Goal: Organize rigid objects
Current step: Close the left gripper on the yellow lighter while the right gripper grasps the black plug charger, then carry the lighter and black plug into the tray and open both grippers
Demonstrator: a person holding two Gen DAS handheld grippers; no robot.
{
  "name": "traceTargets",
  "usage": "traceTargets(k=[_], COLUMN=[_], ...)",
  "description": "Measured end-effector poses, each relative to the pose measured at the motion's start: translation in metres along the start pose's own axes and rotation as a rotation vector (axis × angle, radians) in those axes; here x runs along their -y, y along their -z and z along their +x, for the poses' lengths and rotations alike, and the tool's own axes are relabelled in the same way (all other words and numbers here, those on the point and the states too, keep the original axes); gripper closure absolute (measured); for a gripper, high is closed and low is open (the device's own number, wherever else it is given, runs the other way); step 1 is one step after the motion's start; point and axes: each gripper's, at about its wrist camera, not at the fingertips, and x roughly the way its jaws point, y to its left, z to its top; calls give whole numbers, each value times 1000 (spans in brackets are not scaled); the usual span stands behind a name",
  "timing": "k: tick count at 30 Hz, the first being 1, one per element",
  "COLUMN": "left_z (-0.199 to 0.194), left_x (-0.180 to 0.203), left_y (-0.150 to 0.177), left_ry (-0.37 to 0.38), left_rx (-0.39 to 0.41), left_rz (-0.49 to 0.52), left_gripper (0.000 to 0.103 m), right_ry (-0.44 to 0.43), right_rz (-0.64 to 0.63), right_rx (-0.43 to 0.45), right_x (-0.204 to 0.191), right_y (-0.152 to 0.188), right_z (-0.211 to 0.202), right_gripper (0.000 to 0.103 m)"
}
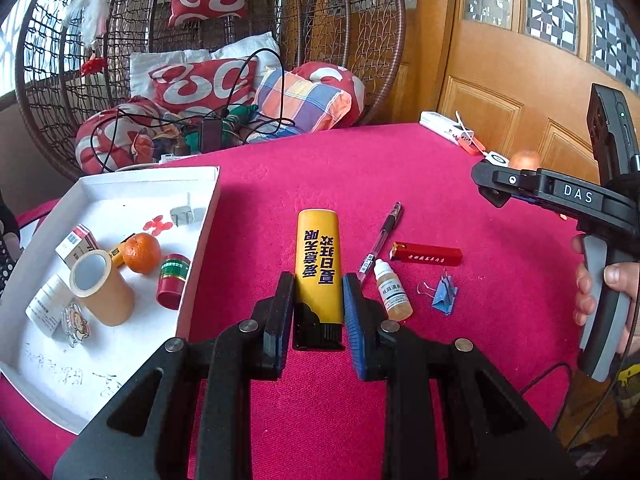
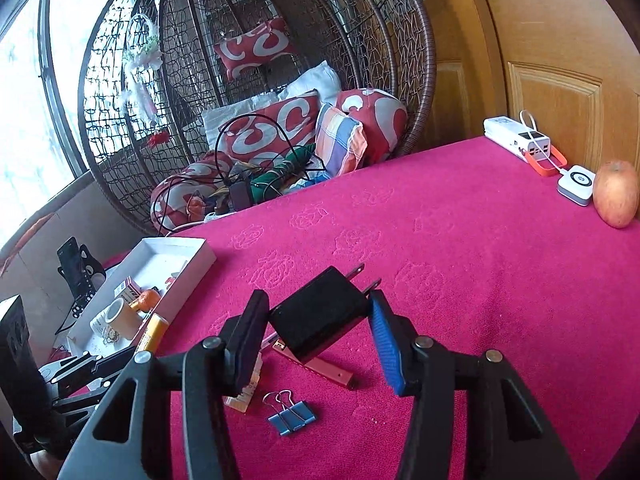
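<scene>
Clamping a yellow lighter [image 1: 319, 266] by its black end, the left tool [image 1: 318, 292] has its pads pressed on both sides, the lighter raised over the pink-covered worktop [image 1: 320, 168]. Gripped in the right tool [image 2: 316, 312], a black plug adapter [image 2: 320, 314] sits tilted between the pads, prongs pointing up and away. Just beyond the lighter lie a pen [image 1: 380, 242], a dropper bottle [image 1: 394, 292], a red lighter [image 1: 426, 253] and a blue binder clip [image 1: 444, 296]. At the worktop's left edge a white box lid [image 1: 204, 216] carries a tangerine [image 1: 141, 252], a tape roll [image 1: 102, 288], a red jar [image 1: 172, 282] and medicine packets. An apple [image 2: 616, 194] and a power bank [image 2: 516, 136] rest near the far right corner.
</scene>
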Motion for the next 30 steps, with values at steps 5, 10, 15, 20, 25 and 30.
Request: traceTargets(k=[5,10,15,20,25,30], left_z=[-9,-18,-26,-32,-38,-42], left_x=[-14,-28,-44,-59,-69,-79], left_y=[-1,-2,-3,-3,-2,-1], left_ry=[-20,-40,-61,-79,-92,-105], left_rx=[25,49,74,89,103,113], left_rz=[-28,-56,-92,-120,-139,-157], left_gripper=[79,79,79,79,79,79], right_ry=[-27,-41,-58,-78,-107,-124], right_rz=[3,-18,-33,-47,-52,-76], right_rx=[-4,1,7,8,-6,-6], right_x=[-8,-16,-26,-36,-47,-61], right_y=[0,-4,-7,-10,-9,-11], right_z=[-1,-1,-2,-1,2,3], right_gripper=[52,52,52,52,52,52])
